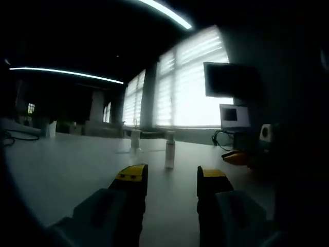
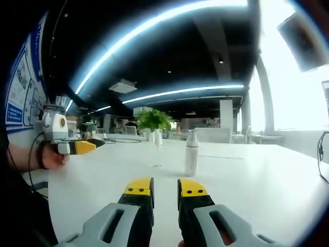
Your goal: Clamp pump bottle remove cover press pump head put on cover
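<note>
Left claw (image 1: 171, 177) parted wide, empty; right claw (image 2: 165, 188) nearly closed, empty. Pump bottle (image 2: 191, 153) upright at 12 o'clock on white counter (image 2: 247, 180).

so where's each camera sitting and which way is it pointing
Left gripper view: rides the left gripper, looking across the white table toward bright windows; its jaws are apart, aimed at the pump bottle.
Right gripper view: rides the right gripper, facing into the room; jaws nearly together; the person's hand holds the other gripper at left.
Shared: the bottle and table.
</note>
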`<state>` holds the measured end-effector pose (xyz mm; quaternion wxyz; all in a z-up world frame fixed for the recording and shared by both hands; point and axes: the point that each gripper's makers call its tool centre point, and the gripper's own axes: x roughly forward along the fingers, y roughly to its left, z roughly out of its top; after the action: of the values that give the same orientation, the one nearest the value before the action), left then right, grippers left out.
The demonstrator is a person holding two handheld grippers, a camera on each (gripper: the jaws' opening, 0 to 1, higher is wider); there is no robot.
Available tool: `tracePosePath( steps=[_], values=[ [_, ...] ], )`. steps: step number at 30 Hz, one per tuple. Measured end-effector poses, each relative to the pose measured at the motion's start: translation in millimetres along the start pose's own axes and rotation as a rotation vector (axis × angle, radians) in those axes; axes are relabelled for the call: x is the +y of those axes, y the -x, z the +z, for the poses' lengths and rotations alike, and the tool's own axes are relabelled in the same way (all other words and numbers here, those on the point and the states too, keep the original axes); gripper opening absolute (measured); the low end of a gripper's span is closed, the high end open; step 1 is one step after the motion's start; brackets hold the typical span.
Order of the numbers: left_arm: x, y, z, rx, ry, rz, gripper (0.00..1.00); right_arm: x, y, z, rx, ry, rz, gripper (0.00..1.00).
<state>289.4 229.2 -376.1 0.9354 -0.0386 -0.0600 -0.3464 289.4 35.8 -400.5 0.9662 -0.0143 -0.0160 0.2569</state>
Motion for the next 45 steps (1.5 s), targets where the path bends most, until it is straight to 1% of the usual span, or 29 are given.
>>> tracePosePath(
  steps=[6,10,16,21,25,32,34,38,42,45],
  values=[
    [0.5,-1,-0.6,0.001,0.015,-0.007,0.29,0,0,-0.3,0.001,0.002,0.000,0.13],
    [-2.4,-1,-2.0,0.009,-0.001,-0.017,0.29,0,0,-0.4,0.000,-0.001,0.001,0.13],
    [0.1,-2,-3.8,0.017,0.008,-0.007,0.29,-1,0,0.2,-0.003,-0.003,0.000,0.13],
    [-4.2,-3,-7.6,0.038,-0.025,-0.011,0.29,-1,0,0.7,-0.007,-0.004,0.000,0.13],
    [-2.4,-3,-9.0,0.045,-0.032,-0.009,0.29,0,1,1.0,-0.008,-0.003,0.000,0.13],
    [0.5,-4,-9.9,0.055,-0.020,-0.004,0.29,-1,0,0.5,-0.005,-0.002,-0.003,0.13],
    [1.8,-6,-9.0,0.056,0.000,0.000,0.29,-1,0,0.6,-0.005,-0.002,-0.002,0.13],
    [2.1,-7,-11.0,0.070,0.013,0.002,0.29,-2,0,0.5,-0.006,-0.006,0.000,0.13],
    [0.1,-10,-13.0,0.089,0.010,-0.006,0.30,-1,0,0.6,-0.007,-0.009,0.002,0.13],
    [-0.7,-14,-9.5,0.093,-0.006,-0.013,0.32,-2,0,0.7,-0.008,-0.009,0.001,0.13]
  ],
)
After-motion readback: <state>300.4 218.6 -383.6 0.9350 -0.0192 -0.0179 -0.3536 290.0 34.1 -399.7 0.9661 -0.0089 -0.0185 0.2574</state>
